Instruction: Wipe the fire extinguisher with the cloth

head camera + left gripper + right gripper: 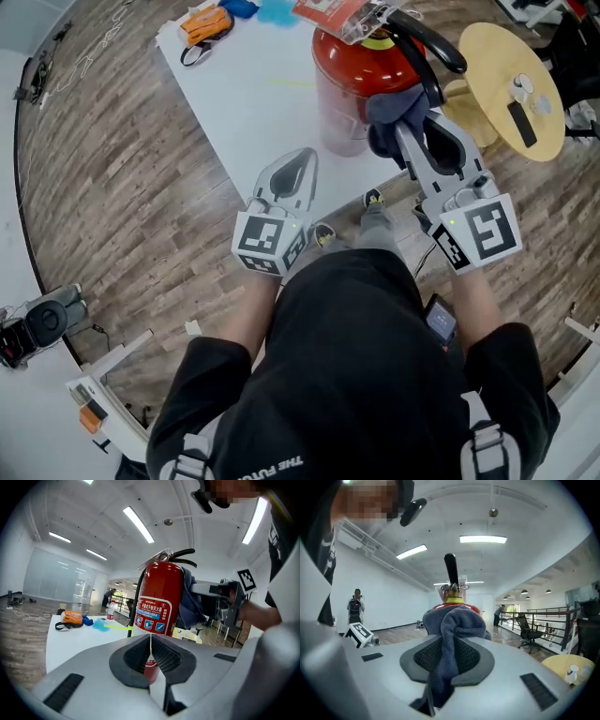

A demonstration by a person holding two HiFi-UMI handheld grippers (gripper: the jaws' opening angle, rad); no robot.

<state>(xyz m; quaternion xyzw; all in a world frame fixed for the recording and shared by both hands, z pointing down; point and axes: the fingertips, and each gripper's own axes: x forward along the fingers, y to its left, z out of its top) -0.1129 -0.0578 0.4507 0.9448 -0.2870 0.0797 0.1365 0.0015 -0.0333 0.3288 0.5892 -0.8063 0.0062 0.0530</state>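
In the head view the extinguisher [361, 84] stands at the top centre of the frame, on the right edge of the white worktop [244, 103]. My right tongs [405, 127] reach up from the lower right and hold the blue cloth [394, 105] against the cylinder's right side, just under the black handle. The left tongs [292, 164] hang over the worktop's near corner, apart from the extinguisher. A round yellow stool [511, 89] sits at the right edge of the frame.

The left gripper view shows the left tongs [151, 644] pressed together with nothing between them. The red cylinder [159, 602] rises beyond them in mid-frame, with the cloth [190, 602] draped on its right side.

In the right gripper view the right tongs [449, 660] pinch a fold of the cloth [454, 620], which bunches up in front of the red shoulder [474, 607] in the centre of the frame.

I judge that wiping is under way, on the upper right flank. The next move calls for dragging the cloth down or around the cylinder with steady, light pressure. It stands near the edge, so a hard sideways push could tip it. The free left tongs could brace the opposite side.
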